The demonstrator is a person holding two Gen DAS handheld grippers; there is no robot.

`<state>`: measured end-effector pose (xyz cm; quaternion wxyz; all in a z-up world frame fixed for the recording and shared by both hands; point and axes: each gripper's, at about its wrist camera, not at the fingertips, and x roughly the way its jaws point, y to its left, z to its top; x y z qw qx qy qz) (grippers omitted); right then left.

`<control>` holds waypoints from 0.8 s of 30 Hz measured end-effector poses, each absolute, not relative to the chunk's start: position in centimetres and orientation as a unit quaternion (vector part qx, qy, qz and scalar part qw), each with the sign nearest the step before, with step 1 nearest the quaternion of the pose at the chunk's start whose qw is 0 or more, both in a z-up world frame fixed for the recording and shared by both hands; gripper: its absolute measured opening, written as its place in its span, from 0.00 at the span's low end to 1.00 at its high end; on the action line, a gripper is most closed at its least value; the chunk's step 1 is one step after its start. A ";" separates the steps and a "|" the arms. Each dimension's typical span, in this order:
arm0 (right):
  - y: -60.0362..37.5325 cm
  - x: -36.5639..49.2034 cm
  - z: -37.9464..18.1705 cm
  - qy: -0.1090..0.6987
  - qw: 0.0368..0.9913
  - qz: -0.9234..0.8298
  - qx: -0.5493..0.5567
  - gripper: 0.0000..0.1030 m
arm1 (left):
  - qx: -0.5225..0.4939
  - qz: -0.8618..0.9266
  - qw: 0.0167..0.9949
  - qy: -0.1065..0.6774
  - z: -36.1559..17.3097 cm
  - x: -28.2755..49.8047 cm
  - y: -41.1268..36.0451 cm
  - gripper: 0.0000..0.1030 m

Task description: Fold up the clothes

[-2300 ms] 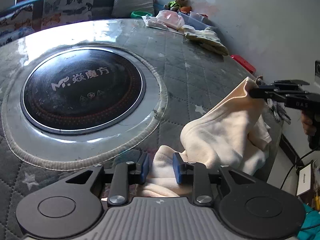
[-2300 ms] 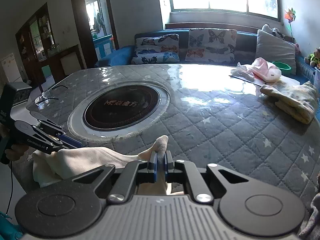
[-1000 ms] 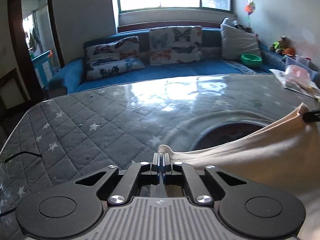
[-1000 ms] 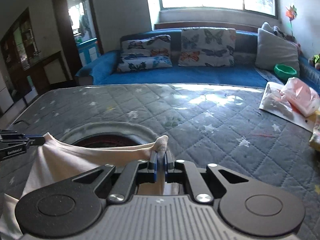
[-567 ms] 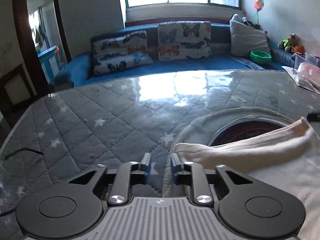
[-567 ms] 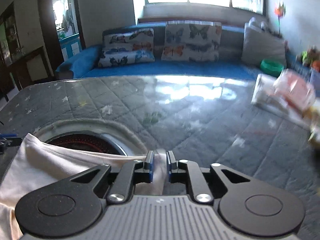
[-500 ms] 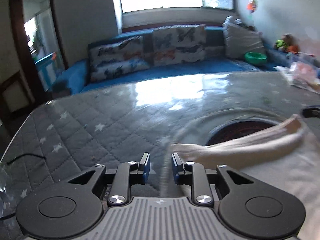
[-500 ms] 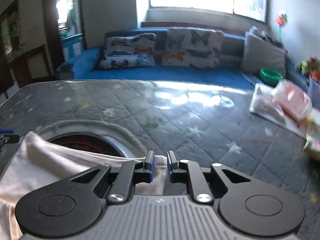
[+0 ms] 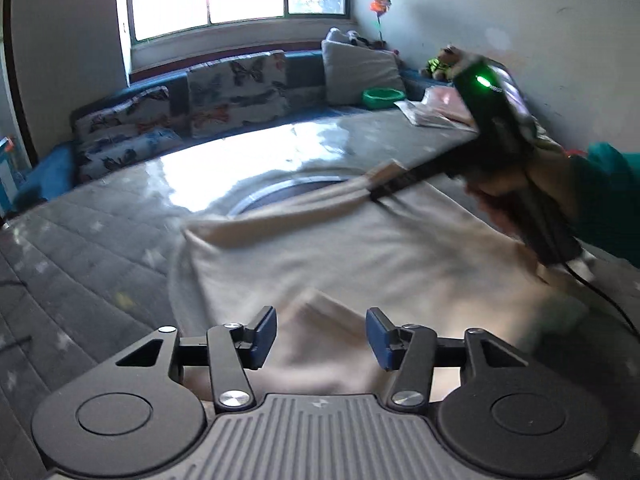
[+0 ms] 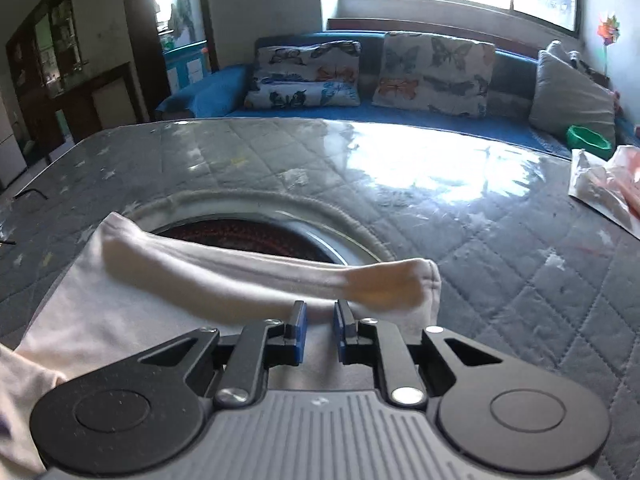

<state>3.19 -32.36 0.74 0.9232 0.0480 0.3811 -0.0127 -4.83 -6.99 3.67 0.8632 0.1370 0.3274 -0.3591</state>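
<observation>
A cream garment [image 9: 380, 248] lies spread on the quilted grey table [image 9: 100, 240], its far edge rolled into a thick hem [image 10: 280, 268]. My left gripper [image 9: 321, 336] hovers over the garment's near part; its jaws are opening and nothing is pinched between the blue pads [image 9: 264, 334]. My right gripper [image 10: 320, 334] sits just behind the hem's right end, pads a little apart and not pressing the cloth [image 10: 140, 304]. In the left wrist view, a hand [image 9: 516, 196] in a teal sleeve holds the right gripper [image 9: 376, 194], whose tips are at the hem.
A round dark hob [image 10: 256, 236] is set in the table [image 10: 500, 260] just beyond the hem. A plastic bag [image 10: 600, 192] lies at the table's right edge. A blue sofa with butterfly cushions [image 10: 432, 72] and a green bowl [image 10: 588, 138] stand behind.
Both grippers have let go of the garment's top edge, which now lies on the table. The left gripper has swung right over the cloth and opened wider. The right gripper has sunk a little.
</observation>
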 end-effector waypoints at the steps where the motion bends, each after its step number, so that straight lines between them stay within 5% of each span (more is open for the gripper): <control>1: -32.3 3.2 0.9 0.382 0.922 -0.013 0.056 0.14 | 0.133 -0.362 0.861 0.331 3.5 -5.1 -7.0 0.52; 24: -27.0 6.1 0.4 0.364 0.931 0.030 0.007 0.21 | 0.119 -0.359 0.858 0.349 1.4 -5.9 -7.4 0.57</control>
